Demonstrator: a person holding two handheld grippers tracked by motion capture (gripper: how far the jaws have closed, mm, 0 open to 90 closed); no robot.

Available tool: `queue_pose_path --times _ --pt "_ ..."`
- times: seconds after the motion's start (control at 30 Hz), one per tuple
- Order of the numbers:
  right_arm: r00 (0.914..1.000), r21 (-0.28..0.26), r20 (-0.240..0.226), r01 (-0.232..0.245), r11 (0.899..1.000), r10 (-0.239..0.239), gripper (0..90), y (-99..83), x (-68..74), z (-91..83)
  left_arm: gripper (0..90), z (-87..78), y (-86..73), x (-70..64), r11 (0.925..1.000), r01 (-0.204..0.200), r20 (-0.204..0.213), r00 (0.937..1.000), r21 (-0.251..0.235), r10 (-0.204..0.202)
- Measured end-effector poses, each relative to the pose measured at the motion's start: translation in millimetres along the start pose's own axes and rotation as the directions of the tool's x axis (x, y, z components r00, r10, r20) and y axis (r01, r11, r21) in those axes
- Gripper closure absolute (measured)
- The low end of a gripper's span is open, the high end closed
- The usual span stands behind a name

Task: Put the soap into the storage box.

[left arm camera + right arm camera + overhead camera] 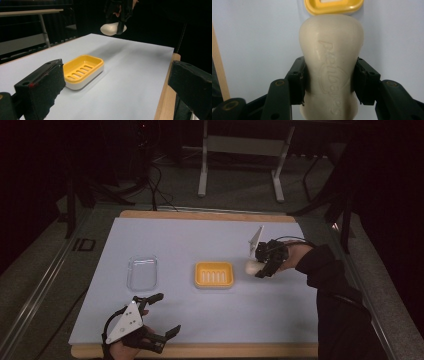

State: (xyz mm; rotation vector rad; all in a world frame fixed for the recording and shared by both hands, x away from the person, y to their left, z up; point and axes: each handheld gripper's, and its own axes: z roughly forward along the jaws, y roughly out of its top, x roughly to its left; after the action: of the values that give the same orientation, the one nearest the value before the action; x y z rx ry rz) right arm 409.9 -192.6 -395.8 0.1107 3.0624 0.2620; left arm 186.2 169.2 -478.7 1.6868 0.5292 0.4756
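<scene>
- Dark room all round, with a pale sheet (200, 315) covering the wooden table (210, 215); I go across it from left edge to right edge.
- Near the front left corner I have the left gripper (161, 315), its jaws spread wide and holding nothing, resting low over the sheet.
- One clear plastic lid or tray (142, 273) lies left of centre; in this dim light I can't say for certain which it is.
- One yellow soap dish (214, 274) sits at about the middle of the table, its slotted insert bare.
- One bar of soap (331, 65), cream with an embossed name, is off the sheet in my right gripper (264, 266), just right of the dish and towards the right edge.
- The right gripper's jaws are closed on the bar's narrow waist, one pad on each long side, the rounded end pointing at the dish.
- I judge the bar light and stiff but slick and easily dented, so the waist is the right hold: firm, not crushing.
- Count: two grippers, one bar, one dish, one clear piece.
</scene>
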Motion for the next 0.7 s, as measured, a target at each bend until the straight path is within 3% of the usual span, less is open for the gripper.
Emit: queue_pose_path --times 0.5,0.7 --pt "0.9979 0.022 0.004 0.065 0.998 -0.065 49.9 32.6 -3.9 4.1 1.1 -0.7 0.0 -0.1 1.0000 -0.002 0.002 1.0000 0.000 0.002" --pt "0.9946 0.006 0.004 0.103 0.995 -0.103 49.9 44.3 -3.3 7.9 1.1 -1.2 0.0 -0.3 1.0000 -0.002 0.003 1.0000 0.000 0.002"
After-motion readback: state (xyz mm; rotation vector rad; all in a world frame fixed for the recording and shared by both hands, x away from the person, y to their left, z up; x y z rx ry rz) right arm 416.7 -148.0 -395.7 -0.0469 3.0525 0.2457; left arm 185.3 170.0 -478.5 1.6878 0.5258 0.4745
